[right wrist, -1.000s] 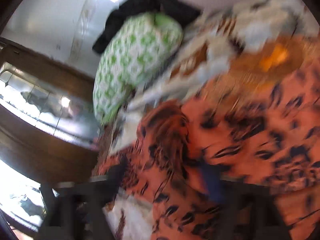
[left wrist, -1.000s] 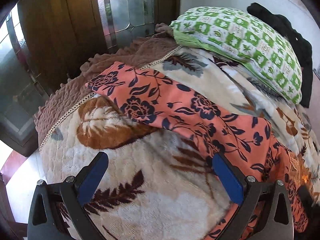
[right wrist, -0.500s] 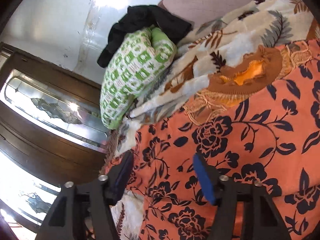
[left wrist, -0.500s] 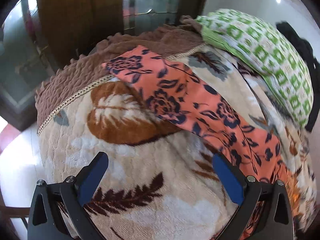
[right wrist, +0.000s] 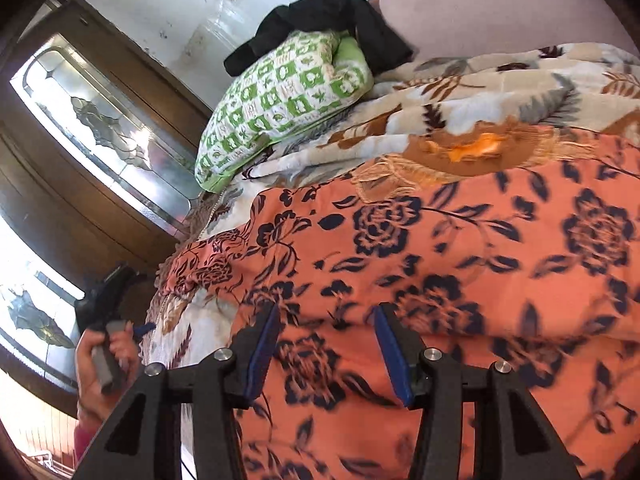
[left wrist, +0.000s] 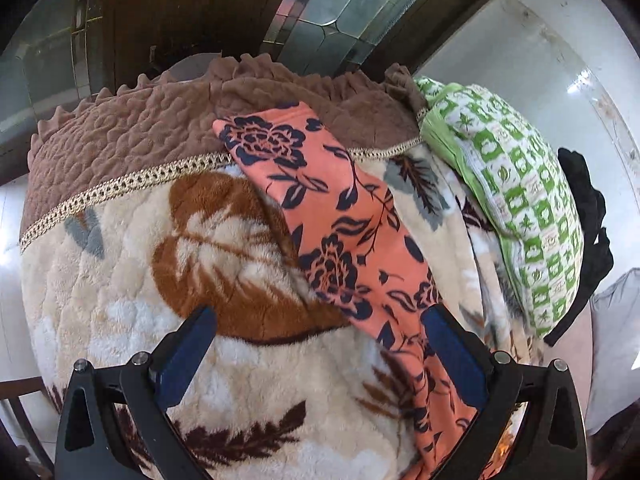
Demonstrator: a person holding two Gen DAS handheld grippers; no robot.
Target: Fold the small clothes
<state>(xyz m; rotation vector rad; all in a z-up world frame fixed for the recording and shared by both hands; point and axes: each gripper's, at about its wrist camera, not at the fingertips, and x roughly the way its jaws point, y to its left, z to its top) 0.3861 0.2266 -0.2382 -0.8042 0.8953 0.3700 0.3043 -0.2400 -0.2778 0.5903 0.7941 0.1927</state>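
An orange garment with dark blue flowers [left wrist: 340,232] lies spread on a cream and brown fleece blanket [left wrist: 160,280]. In the left wrist view it runs as a long strip from the far brown border down to the right. My left gripper [left wrist: 316,344] is open and empty above the blanket, its right finger [left wrist: 452,352] at the strip's edge. In the right wrist view the garment [right wrist: 460,272] fills the lower right. My right gripper [right wrist: 326,352] is open, hovering just over the cloth, holding nothing. The left gripper and the hand holding it show at the left [right wrist: 108,320].
A green and white pillow [left wrist: 516,208] lies at the far right of the bed with a black garment [left wrist: 592,240] behind it. A brown quilted border [left wrist: 140,132] edges the blanket. Wooden doors with glass panels [right wrist: 100,128] stand beyond the bed. A brown embroidered piece [right wrist: 472,148] lies above the garment.
The left gripper has swung left, so the garment now lies more to its right. The right gripper has let go of the bunched cloth and opened, and now sits over the flat garment.
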